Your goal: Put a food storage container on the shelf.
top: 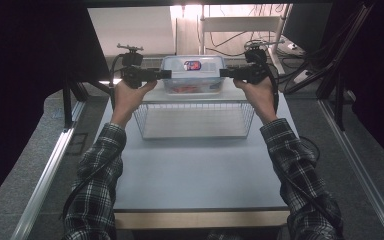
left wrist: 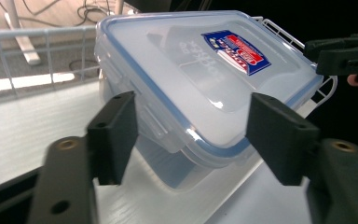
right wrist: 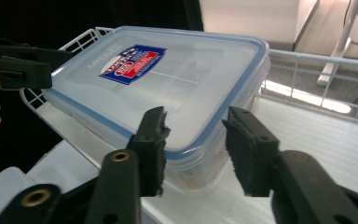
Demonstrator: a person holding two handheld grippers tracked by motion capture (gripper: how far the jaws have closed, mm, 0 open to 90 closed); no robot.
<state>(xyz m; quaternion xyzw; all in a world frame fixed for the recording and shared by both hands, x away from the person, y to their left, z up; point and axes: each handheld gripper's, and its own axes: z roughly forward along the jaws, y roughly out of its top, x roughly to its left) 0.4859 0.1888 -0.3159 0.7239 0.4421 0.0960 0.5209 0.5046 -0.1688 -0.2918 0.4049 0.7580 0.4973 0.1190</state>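
Here I hold the left gripper [top: 166, 74] and right gripper [top: 225, 73] apart, unclamped, flanking the lidded container [top: 193, 74]. Smooth stiff plastic, likely slippery; I'd grip the end latches.

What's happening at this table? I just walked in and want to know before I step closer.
A person holds a tool in each hand, one at either end of a clear plastic container with a blue-rimmed lid, which sits at the far edge of a wire basket. The left tool and the right tool both have open jaws around the container's ends without pressing on it. The lid looks shut.
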